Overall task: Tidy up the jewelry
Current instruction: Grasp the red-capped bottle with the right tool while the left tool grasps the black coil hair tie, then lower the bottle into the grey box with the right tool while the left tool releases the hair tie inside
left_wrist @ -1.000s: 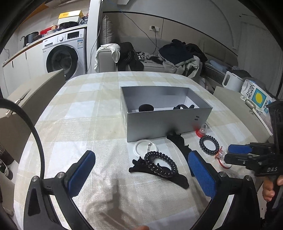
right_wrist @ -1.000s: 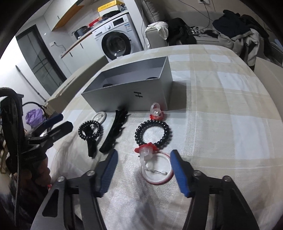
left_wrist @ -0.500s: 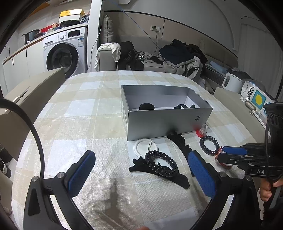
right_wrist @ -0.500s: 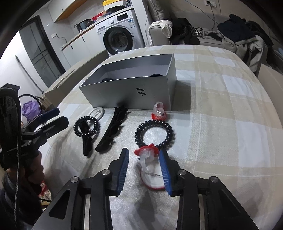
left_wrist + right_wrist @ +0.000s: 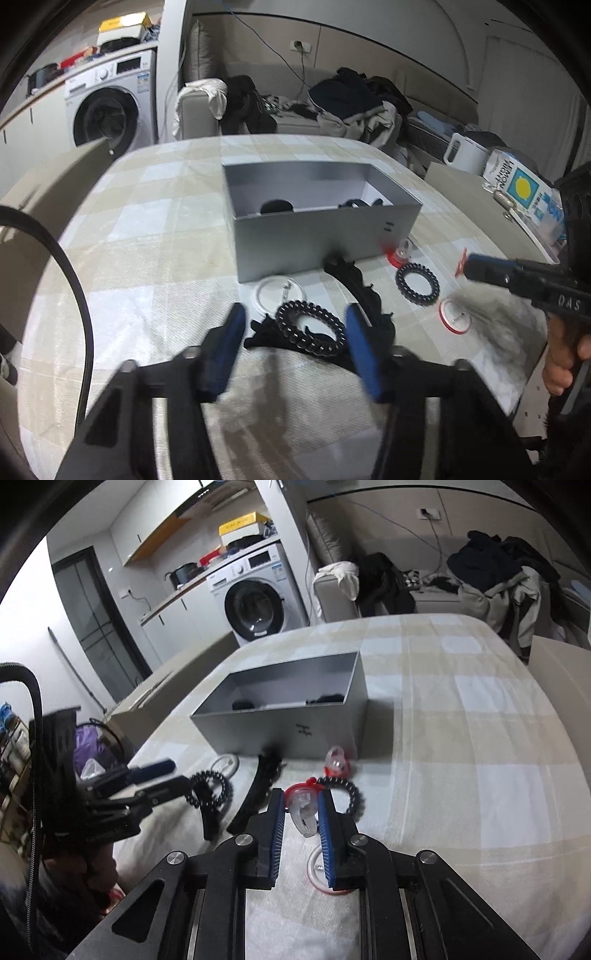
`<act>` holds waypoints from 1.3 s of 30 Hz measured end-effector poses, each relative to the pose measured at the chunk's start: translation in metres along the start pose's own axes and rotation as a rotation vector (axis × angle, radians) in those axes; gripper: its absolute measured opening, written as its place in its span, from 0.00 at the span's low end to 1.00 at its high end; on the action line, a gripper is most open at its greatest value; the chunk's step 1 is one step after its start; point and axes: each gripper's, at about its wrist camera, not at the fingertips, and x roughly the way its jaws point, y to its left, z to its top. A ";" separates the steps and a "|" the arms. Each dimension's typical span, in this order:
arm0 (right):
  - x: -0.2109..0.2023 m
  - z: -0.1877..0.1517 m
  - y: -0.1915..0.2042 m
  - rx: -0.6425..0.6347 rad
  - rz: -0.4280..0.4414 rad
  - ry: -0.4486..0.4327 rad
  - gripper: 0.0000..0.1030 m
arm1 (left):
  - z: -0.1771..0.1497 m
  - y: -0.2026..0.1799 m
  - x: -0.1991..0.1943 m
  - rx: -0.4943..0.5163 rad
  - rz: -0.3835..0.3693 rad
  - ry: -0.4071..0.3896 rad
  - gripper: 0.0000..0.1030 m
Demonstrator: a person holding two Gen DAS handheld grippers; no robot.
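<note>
Red-capped clip [image 5: 303,806]: lower centre of right view, clenched between right gripper [image 5: 301,823] pads, lifted off red-rimmed disc [image 5: 320,864]; long axis along the fingers. Box [image 5: 295,723]: up-frame, open, just beyond. Right hand nearer.

Black coil tie [image 5: 309,328]: lower centre of left view, on black bow, between spread jaws of left gripper [image 5: 295,332].

Against a second ago: right jaws then wide, now pinched on clip; left jaws narrower, lower over coil.
</note>
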 end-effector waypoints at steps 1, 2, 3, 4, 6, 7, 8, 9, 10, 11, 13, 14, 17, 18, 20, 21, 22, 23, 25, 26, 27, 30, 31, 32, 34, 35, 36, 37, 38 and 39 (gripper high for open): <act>0.000 0.001 0.000 0.000 0.002 -0.004 0.16 | 0.000 0.001 0.002 -0.008 -0.013 0.013 0.37; 0.001 0.002 0.000 0.000 0.003 -0.004 0.16 | 0.000 0.002 0.005 -0.017 -0.023 0.022 0.35; 0.001 0.001 0.000 -0.002 0.005 -0.001 0.16 | 0.000 0.003 0.007 -0.026 -0.027 0.031 0.34; 0.002 0.001 0.000 -0.005 0.004 0.002 0.16 | 0.000 0.003 0.009 -0.035 -0.026 0.042 0.34; 0.004 0.000 0.000 -0.005 0.005 0.007 0.17 | 0.000 0.005 0.015 -0.048 -0.005 0.062 0.30; 0.004 -0.001 -0.001 -0.003 0.008 0.009 0.17 | 0.000 0.005 0.016 -0.054 0.004 0.067 0.27; 0.004 -0.001 -0.001 -0.003 0.010 0.009 0.17 | 0.001 0.006 0.016 -0.058 0.014 0.063 0.23; 0.005 -0.002 -0.001 -0.002 0.011 0.011 0.17 | 0.001 0.006 0.017 -0.059 0.016 0.065 0.19; 0.005 -0.002 -0.001 -0.001 0.011 0.011 0.17 | 0.002 0.007 0.017 -0.059 0.020 0.069 0.15; 0.005 -0.002 -0.001 0.000 0.012 0.010 0.17 | 0.002 0.008 0.018 -0.061 0.021 0.073 0.06; 0.005 -0.002 -0.002 0.000 0.010 0.008 0.17 | 0.000 0.008 0.018 -0.057 0.026 0.074 0.05; 0.005 -0.002 -0.002 0.000 0.009 0.005 0.17 | -0.001 0.007 0.016 -0.053 0.031 0.066 0.05; 0.003 -0.001 -0.003 0.006 0.009 -0.005 0.17 | -0.001 0.004 0.009 -0.046 0.029 0.038 0.05; 0.003 -0.001 -0.003 0.007 0.008 -0.007 0.17 | 0.000 0.004 0.006 -0.041 0.030 0.025 0.05; 0.001 -0.001 -0.004 0.013 0.009 -0.017 0.17 | 0.002 0.003 -0.001 -0.034 0.028 -0.002 0.05; -0.001 0.000 -0.004 0.016 0.013 -0.022 0.17 | 0.003 0.003 -0.002 -0.032 0.027 -0.010 0.05; -0.002 0.001 -0.004 0.018 0.015 -0.030 0.17 | 0.005 0.002 -0.006 -0.030 0.029 -0.025 0.05; -0.003 0.001 -0.004 0.019 0.016 -0.035 0.17 | 0.007 0.002 -0.008 -0.029 0.033 -0.033 0.05; -0.006 0.004 -0.004 0.022 0.020 -0.049 0.17 | 0.012 0.002 -0.014 -0.026 0.035 -0.061 0.05; -0.007 0.006 -0.004 0.024 0.024 -0.056 0.17 | 0.016 0.002 -0.016 -0.025 0.037 -0.071 0.05; -0.008 0.008 -0.004 0.024 0.025 -0.063 0.17 | 0.019 0.002 -0.018 -0.023 0.040 -0.081 0.05; -0.009 0.016 -0.003 0.024 0.030 -0.082 0.17 | 0.029 0.002 -0.020 -0.022 0.042 -0.115 0.05; -0.010 0.020 -0.002 0.023 0.034 -0.090 0.17 | 0.032 0.002 -0.021 -0.019 0.043 -0.126 0.05; -0.010 0.022 -0.002 0.022 0.036 -0.095 0.17 | 0.034 0.001 -0.021 -0.018 0.043 -0.134 0.05; -0.009 0.029 0.000 0.016 0.037 -0.107 0.17 | 0.041 0.001 -0.020 -0.013 0.043 -0.153 0.05; -0.009 0.032 0.000 0.014 0.039 -0.111 0.17 | 0.044 0.002 -0.019 -0.013 0.042 -0.157 0.05; -0.008 0.037 0.001 0.014 0.046 -0.116 0.17 | 0.047 0.003 -0.017 -0.014 0.042 -0.162 0.05; -0.006 0.042 0.002 0.015 0.053 -0.123 0.17 | 0.050 0.005 -0.015 -0.017 0.043 -0.166 0.05; -0.005 0.045 0.002 0.014 0.059 -0.129 0.17 | 0.052 0.007 -0.013 -0.018 0.042 -0.167 0.05; -0.002 0.050 0.003 0.016 0.059 -0.135 0.17 | 0.057 0.008 -0.010 -0.019 0.042 -0.173 0.05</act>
